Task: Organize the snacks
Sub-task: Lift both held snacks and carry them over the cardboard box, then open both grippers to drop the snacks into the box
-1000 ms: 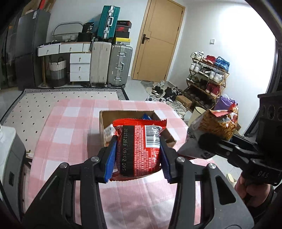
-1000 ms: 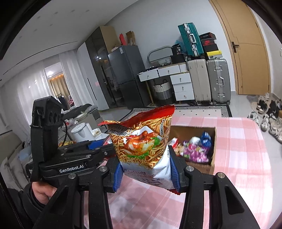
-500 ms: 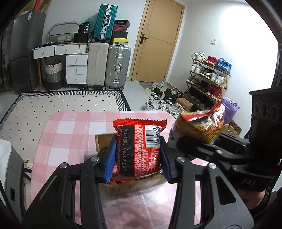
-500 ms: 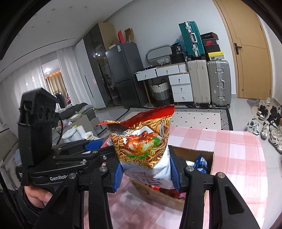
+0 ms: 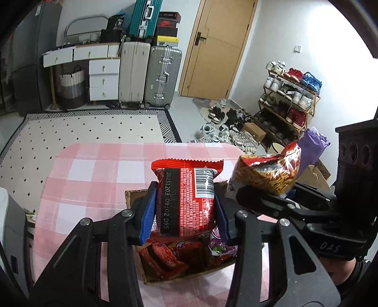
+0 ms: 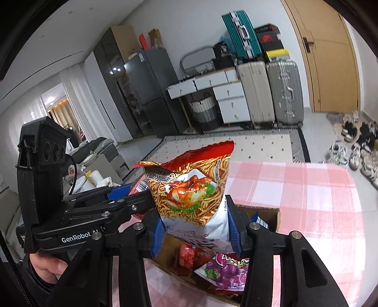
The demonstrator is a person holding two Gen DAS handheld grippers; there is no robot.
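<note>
The red packet [image 5: 186, 198] carried a black date strip and a white barcode panel. The noodle bag [image 6: 191, 189] had a red top, golden noodle print and a white base. Blue pads [image 5: 147, 213] lined black fingers. A brown cardboard box [image 5: 132, 197] held red wrappers [image 5: 165, 257] and a purple pack [image 6: 226, 271]. The tablecloth [image 5: 94, 174] was pink-and-white check. Far off lay a white rug [image 5: 89, 130] with black dots, a teal suitcase [image 5: 145, 16] and a tan door [image 5: 219, 47].

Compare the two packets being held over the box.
The left tool holds a red packet, back side showing: barcode and date print. The right tool holds a noodle bag, front showing: picture on orange-and-white. The red packet looks flatter; the noodle bag puffier. Both stand upright above the box.
</note>
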